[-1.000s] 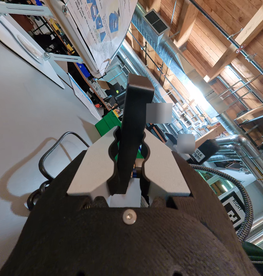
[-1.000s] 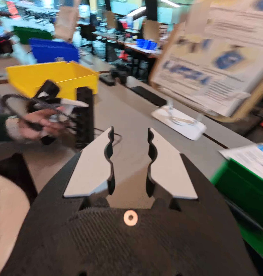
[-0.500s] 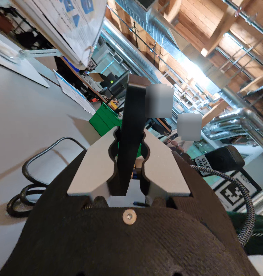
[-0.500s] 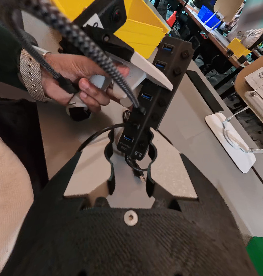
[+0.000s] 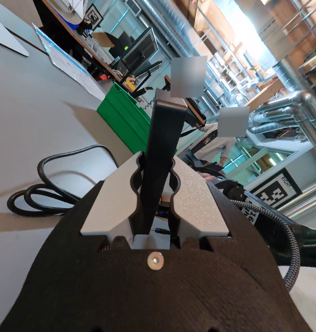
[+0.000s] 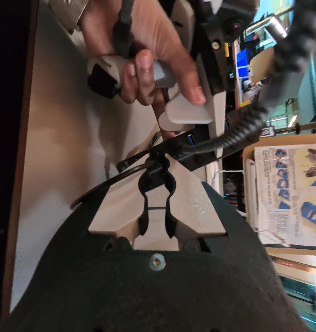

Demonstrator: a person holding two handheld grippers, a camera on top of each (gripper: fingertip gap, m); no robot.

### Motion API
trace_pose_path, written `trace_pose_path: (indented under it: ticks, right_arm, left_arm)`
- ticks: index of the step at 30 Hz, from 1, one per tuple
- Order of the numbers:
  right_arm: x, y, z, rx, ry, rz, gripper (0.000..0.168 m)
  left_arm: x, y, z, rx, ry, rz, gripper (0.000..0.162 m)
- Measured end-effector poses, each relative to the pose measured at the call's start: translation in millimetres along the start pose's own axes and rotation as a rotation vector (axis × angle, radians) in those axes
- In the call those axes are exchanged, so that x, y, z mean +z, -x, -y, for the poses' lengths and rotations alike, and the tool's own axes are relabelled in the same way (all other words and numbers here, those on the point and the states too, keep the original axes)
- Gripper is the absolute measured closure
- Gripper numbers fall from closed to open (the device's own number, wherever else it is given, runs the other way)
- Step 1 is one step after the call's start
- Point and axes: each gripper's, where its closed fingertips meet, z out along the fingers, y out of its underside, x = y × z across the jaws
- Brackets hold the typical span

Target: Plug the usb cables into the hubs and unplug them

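Clamping the black USB hub [image 5: 162, 161] between its two grey fingers [image 5: 117, 194], the left gripper [image 5: 156, 158] holds the long bar so that it rises toward twelve o'clock, well past the fingertips. Below the grip, a small plug tip with a blue insert [image 5: 158, 230] shows between the finger roots. At nine o'clock a black cable [image 5: 45, 190] lies looped on the grey table [image 5: 28, 125], and a green bin [image 5: 121, 122] sits on the table at eleven o'clock behind the hub. At three o'clock a braided cord [image 5: 286, 233] runs past a square black-and-white marker [image 5: 273, 190].

In the right wrist view, the right gripper [image 6: 157, 161] has its fingers drawn narrow, nipping a black plug [image 6: 154, 177] whose thin dark cable [image 6: 107, 181] trails off toward eight o'clock. The plug sits right at the near end of the hub [image 6: 189, 150], which stretches toward two o'clock with a blue port [image 6: 191, 140] visible; whether the plug is seated cannot be told. At twelve o'clock a hand [image 6: 144, 53] grips the other gripper's handle. A printed sheet [image 6: 286, 194] stands at three o'clock.
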Motion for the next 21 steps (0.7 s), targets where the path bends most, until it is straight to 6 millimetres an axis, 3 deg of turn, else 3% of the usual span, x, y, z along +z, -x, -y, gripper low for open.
trace_pose_path:
  ticks: [1,3,6,8,11,13,17,21]
  right_arm:
    - [0.8,1.6,-0.8,-0.042,0.017,-0.008,0.159]
    - [1.9,4.4,-1.3,-0.068,0.041,-0.005,0.160]
    - [0.3,-1.2,1.8,0.047,0.023,-0.005,0.160]
    - [-5.6,-14.7,7.0,0.165,-0.042,-0.035,0.161]
    - [-21.4,-43.4,9.3,0.372,-0.149,-0.094,0.162]
    - [-32.6,-62.7,3.9,0.513,-0.212,-0.135,0.163]
    - [-46.0,-88.2,-21.1,0.755,-0.273,-0.199,0.162]
    - [-44.3,-89.4,-31.6,0.790,-0.239,-0.220,0.162]
  left_arm:
    - [0.3,0.7,-1.3,0.000,0.009,0.002,0.139]
    - [0.7,0.7,-4.2,-0.010,0.034,-0.010,0.138]
    - [-1.7,-6.0,4.7,-0.062,-0.016,-0.077,0.136]
    - [-6.5,-10.6,17.9,-0.173,-0.102,-0.156,0.122]
    - [-15.6,-6.0,34.7,-0.281,-0.209,-0.204,0.120]
    - [-19.4,-2.7,40.5,-0.257,-0.243,-0.177,0.120]
    - [-12.7,-6.6,29.4,-0.124,-0.177,-0.109,0.120]
    - [5.3,-19.5,-1.9,0.085,-0.018,-0.066,0.117]
